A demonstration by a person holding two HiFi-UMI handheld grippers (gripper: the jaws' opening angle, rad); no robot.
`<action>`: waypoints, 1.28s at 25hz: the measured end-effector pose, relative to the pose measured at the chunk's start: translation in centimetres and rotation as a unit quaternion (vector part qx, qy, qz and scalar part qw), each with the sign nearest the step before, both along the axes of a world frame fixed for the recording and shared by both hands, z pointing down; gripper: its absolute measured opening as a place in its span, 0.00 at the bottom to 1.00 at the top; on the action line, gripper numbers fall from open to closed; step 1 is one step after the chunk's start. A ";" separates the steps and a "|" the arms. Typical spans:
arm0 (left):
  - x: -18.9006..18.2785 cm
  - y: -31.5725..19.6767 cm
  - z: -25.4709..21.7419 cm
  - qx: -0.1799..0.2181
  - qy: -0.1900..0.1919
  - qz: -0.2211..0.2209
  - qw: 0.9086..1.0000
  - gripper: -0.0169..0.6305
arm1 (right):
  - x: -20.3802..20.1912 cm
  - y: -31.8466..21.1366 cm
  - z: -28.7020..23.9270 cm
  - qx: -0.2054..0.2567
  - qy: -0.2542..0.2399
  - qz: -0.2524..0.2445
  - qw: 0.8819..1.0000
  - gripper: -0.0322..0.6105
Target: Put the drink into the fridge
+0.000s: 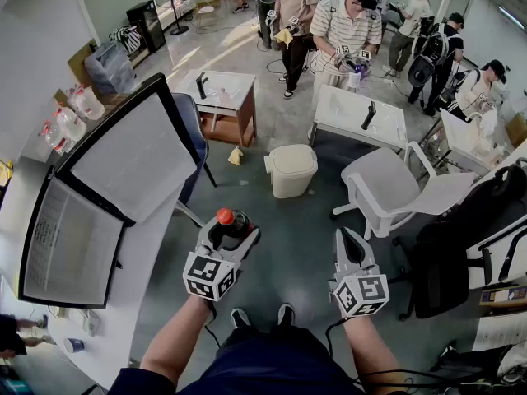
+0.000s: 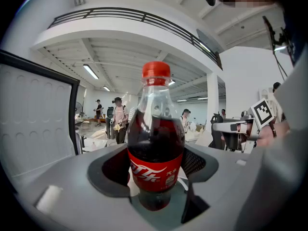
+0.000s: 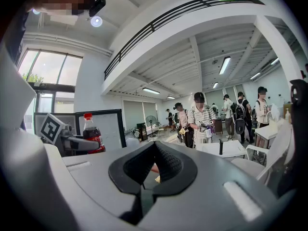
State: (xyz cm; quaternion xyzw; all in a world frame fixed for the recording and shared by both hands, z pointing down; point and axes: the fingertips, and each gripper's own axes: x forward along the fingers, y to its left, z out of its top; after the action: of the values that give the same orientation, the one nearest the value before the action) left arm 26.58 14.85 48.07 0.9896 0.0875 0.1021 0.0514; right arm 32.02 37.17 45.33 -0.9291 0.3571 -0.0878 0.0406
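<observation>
A grey floor (image 1: 305, 220) fills most of the head view. At the left stand two black-framed white panels (image 1: 132, 163), one tilted over the other. Farther off are two white desks, one (image 1: 362, 113) with a person in a striped shirt (image 1: 342, 27) just behind it and the other (image 1: 224, 85) to its left. A white chair (image 1: 387, 189) stands near the right-hand desk, and a white lidded bin (image 1: 290, 169) sits on the floor between chair and panels.

Nearer the camera, the person's two forearms reach forward, each hand carrying a gripper with a marker cube. The left gripper (image 1: 232, 233) holds the cola bottle (image 1: 237, 224) upright in the air over the floor, just right of the panels. Its fingers stand wide, one pad on each side of the bottle's red label. The dark drink fills the bottle up to the neck, and the red cap (image 1: 225, 216) is on.

The right gripper (image 1: 346, 237) hovers beside it, apart from it. Its fingers are brought together at the tips with nothing between them.
</observation>
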 end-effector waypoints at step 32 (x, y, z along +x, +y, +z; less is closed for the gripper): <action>-12.8 -9.5 0.4 0.025 -0.019 -0.240 0.970 0.51 | -3.8 -15.9 1.8 0.014 -0.024 -0.259 0.965 0.06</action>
State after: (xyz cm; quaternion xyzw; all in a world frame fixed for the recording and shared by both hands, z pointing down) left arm 13.77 5.38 48.46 0.9805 -0.1563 0.1079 0.0509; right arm 28.20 21.27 47.14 -0.8016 0.5859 -0.1129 0.0380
